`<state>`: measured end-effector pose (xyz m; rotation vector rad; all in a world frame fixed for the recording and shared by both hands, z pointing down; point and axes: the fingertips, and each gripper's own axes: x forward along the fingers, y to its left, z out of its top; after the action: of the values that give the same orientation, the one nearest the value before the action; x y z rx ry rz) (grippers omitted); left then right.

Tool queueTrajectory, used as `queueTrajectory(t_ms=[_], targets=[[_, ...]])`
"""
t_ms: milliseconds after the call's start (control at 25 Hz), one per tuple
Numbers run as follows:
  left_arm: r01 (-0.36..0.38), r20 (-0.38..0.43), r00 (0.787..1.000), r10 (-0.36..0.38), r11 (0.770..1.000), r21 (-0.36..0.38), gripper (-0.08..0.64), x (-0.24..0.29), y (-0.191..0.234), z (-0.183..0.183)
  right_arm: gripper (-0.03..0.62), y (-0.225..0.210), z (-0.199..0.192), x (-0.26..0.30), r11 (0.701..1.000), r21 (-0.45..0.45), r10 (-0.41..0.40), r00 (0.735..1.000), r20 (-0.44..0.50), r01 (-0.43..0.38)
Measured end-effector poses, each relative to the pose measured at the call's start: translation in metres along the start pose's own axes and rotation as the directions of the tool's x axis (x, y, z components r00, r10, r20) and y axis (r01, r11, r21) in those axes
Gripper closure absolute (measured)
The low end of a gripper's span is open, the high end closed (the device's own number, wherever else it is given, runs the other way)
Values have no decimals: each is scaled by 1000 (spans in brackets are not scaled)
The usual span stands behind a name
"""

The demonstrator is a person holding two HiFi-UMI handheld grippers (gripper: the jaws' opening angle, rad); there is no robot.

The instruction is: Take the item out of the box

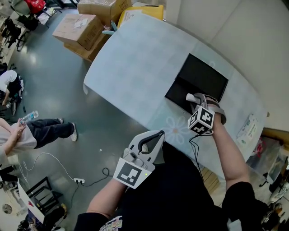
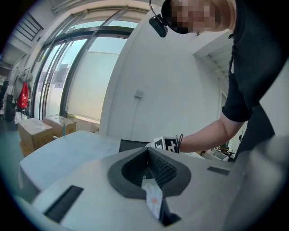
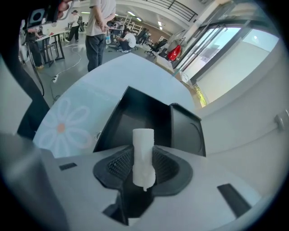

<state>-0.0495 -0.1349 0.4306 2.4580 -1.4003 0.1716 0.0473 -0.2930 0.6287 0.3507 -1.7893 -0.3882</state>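
Note:
A black box point(image 1: 201, 74) lies open on the pale blue tablecloth point(image 1: 135, 67), its tray point(image 3: 135, 115) and lid point(image 3: 186, 131) side by side. My right gripper point(image 1: 195, 100) hovers over the box's near edge, shut on a white cylindrical item point(image 3: 143, 149) that stands upright between its pads. In the head view that white item point(image 1: 191, 96) pokes out past the jaw tips. The left gripper point(image 1: 152, 137) hangs off the table's near side above the floor, jaws together and holding nothing; its own view shows the left gripper point(image 2: 149, 168) aimed across the table toward the right hand.
Cardboard boxes point(image 1: 79, 29) and a yellow carton point(image 1: 140, 11) stand at the table's far end. A tissue pack point(image 1: 247, 127) lies on the right of the table. People point(image 1: 27, 131) and a power strip with cable point(image 1: 79, 180) are on the floor to the left.

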Motion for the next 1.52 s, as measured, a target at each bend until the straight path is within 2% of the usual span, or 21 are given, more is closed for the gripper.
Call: queueTrajectory(t_ms=[120, 240, 400, 600, 680, 760, 1040, 1360, 1520], targets=[[11, 16, 1000, -11, 1000, 13, 551, -9, -5, 4, 459, -6, 9, -22, 994, 111, -31, 997, 65, 23], [20, 29, 999, -21, 1000, 21, 551, -21, -9, 8, 459, -11, 21, -47, 962, 272, -55, 984, 170, 7], [34, 39, 999, -35, 999, 34, 551, -39, -16, 10, 460, -13, 41, -92, 873, 482, -111, 937, 332, -67], [50, 56, 997, -53, 997, 50, 551, -63, -23, 15, 460, -8, 63, -153, 760, 631, -223, 850, 476, -154], [57, 63, 996, -61, 997, 56, 551, -73, -26, 18, 460, -5, 70, -179, 724, 667, -275, 813, 513, -176], [66, 69, 995, -71, 996, 60, 551, -82, -28, 21, 460, -1, 76, -203, 699, 690, -321, 781, 536, -187], [104, 84, 990, -110, 992, 68, 551, -112, -29, 27, 460, 30, 97, -271, 654, 735, -439, 703, 560, -177], [159, 64, 984, -168, 980, 123, 551, -137, -39, 24, 460, 82, 108, -313, 612, 775, -511, 670, 538, -155], [202, 68, 975, -211, 973, 114, 551, -150, -51, 18, 460, 108, 109, -325, 594, 789, -525, 667, 529, -158]])
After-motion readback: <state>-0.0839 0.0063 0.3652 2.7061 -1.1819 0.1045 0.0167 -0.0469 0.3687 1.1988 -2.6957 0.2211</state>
